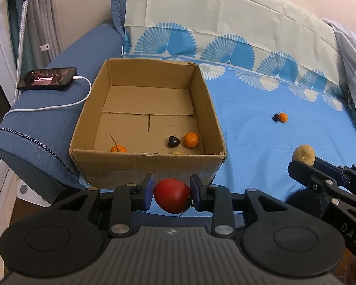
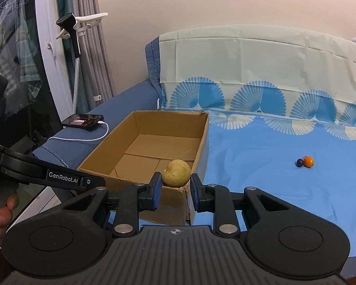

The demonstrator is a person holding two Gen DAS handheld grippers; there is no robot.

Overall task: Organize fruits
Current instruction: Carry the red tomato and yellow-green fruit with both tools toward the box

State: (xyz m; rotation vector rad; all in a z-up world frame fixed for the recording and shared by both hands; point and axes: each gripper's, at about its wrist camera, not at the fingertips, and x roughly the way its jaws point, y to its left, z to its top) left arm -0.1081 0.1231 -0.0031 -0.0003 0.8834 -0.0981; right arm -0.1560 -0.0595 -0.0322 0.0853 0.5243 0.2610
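While the left gripper (image 1: 172, 193) pinches a red tomato-like fruit (image 1: 172, 196) between its blue pads (image 1: 149, 191), it hangs just short of the near wall of an open cardboard box (image 1: 149, 163) that sits straight ahead of it on a bed. The fruit fills the gap between the fingers, and both pads press against its sides.

Beyond the left gripper's fingertips, on the box floor, lie an orange fruit with a stem (image 1: 118, 148), a dark plum-like fruit (image 1: 173, 141), a second orange fruit (image 1: 191, 140) and a small pale item (image 1: 177, 153) half hidden by the near wall.

The right gripper (image 2: 174, 187) holds a tan, rough-skinned round fruit (image 2: 176, 173) at its fingertips, over the near right corner of the box (image 2: 168, 204). Its left pad (image 2: 157, 190) touches the fruit; the right pad stands slightly off the fruit's lower side, so whether the grip is firm cannot be told from this view. From the left wrist camera, the same tan fruit (image 1: 303, 154) sits at the tip of the right gripper (image 1: 306, 166), off to the left gripper's right.

Farther ahead and to the right of both grippers, a small orange fruit (image 2: 308, 161) and a small dark fruit (image 2: 299, 162) rest touching each other on the blue sheet (image 2: 273, 178). To the left of the box, a phone (image 1: 47, 78) on a white charging cable (image 1: 83, 95) lies on a dark blue bolster (image 1: 47, 123).
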